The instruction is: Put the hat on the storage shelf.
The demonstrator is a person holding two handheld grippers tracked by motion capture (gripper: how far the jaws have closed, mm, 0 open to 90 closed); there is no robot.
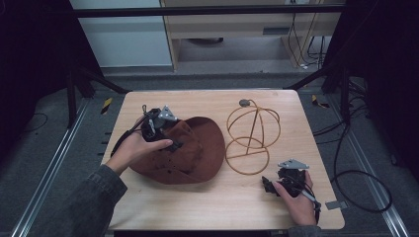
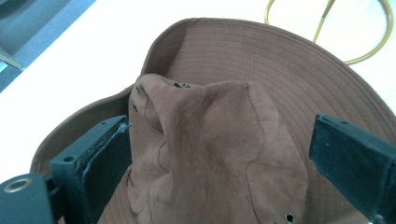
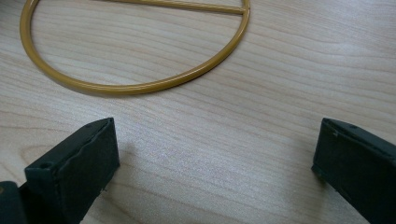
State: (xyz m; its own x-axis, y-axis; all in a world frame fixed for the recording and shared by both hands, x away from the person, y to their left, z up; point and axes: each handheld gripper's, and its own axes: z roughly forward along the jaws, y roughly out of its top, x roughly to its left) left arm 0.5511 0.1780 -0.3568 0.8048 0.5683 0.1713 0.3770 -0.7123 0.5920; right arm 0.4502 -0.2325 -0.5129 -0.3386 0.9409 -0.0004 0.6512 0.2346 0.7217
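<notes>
A brown suede brimmed hat (image 1: 190,150) lies on the wooden table (image 1: 207,202), left of centre. My left gripper (image 1: 170,140) hangs over the hat's crown. In the left gripper view its jaws stand wide apart on either side of the crumpled crown (image 2: 210,149), the left jaw touching the fabric. A gold wire hat stand (image 1: 252,136) stands upright just right of the hat. My right gripper (image 1: 269,185) rests low near the front right of the table, open, with bare wood between its jaws and the stand's base ring (image 3: 135,79) just ahead.
The table's front edge runs close to the right hand. Black cables (image 1: 363,175) trail on the floor to the right. A pale cabinet (image 1: 237,29) and black frame legs stand beyond the table's far edge.
</notes>
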